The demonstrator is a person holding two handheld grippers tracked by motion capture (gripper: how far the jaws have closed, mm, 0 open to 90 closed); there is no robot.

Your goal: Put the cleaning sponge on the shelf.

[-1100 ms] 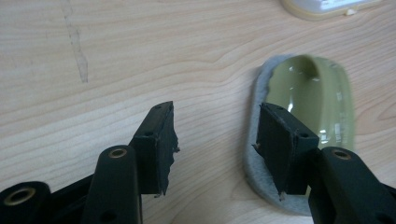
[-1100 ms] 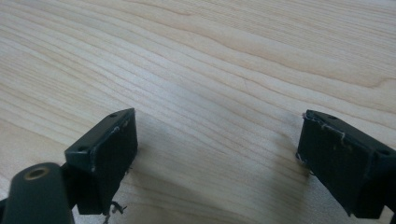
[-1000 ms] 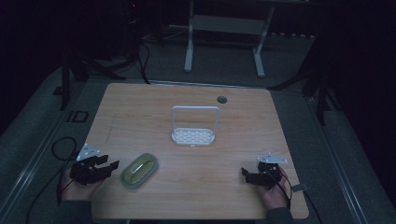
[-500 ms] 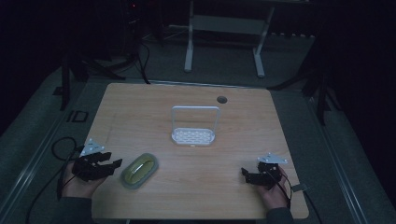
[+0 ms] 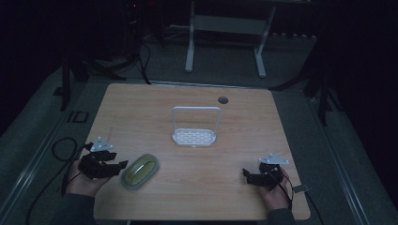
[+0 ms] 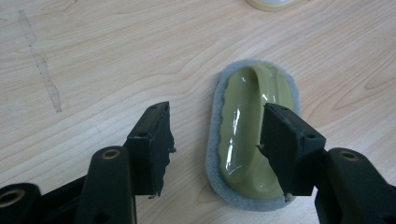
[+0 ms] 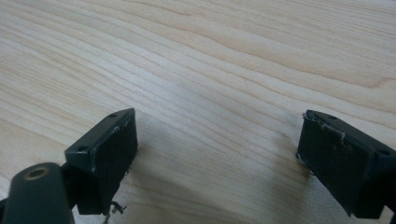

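The scrubber [image 6: 254, 135] has a glossy olive-green handle with a wavy edge on a grey foam pad. The table [image 5: 141, 108] is pale wood with flowing grain. The rack [image 5: 194, 137] is white, its base dotted with small holes. Both grippers, left gripper [image 6: 215, 140] and right gripper [image 7: 217, 154], are black.

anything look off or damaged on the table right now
Nothing spilled or broken. The green scrubbing sponge lies flat, handle up, at an angle near the left tool, whose open jaws have just widened. The white rack stands upright mid-table. Only a faint streak marks the wood.
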